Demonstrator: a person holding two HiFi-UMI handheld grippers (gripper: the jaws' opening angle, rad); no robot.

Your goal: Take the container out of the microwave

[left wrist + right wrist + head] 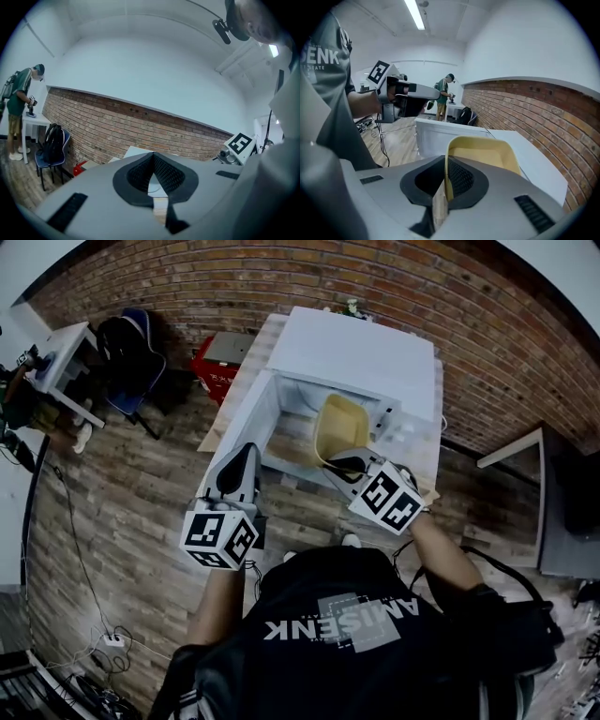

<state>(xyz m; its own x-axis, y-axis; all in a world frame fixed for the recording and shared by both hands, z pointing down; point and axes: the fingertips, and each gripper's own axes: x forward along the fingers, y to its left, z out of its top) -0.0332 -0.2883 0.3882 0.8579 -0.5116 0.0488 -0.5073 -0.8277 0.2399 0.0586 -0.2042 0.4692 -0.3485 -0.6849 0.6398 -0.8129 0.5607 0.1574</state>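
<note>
The white microwave [356,352] stands on a low wooden stand with its door [234,423] swung open to the left. My right gripper [349,463] is shut on the rim of the yellow container [339,426] and holds it tilted in front of the oven's opening. In the right gripper view the container's wall [485,152] is pinched between the pads, just past the gripper [446,180]. My left gripper [246,454] hovers by the open door's outer edge. Its pads [161,171] meet at the tips with nothing seen between them.
A red box [220,357] sits on the floor left of the microwave. Further left are a chair with a black backpack [131,348] and a white table [66,352], where a person [21,103] stands. Cables [103,643] trail over the wooden floor. A brick wall runs behind.
</note>
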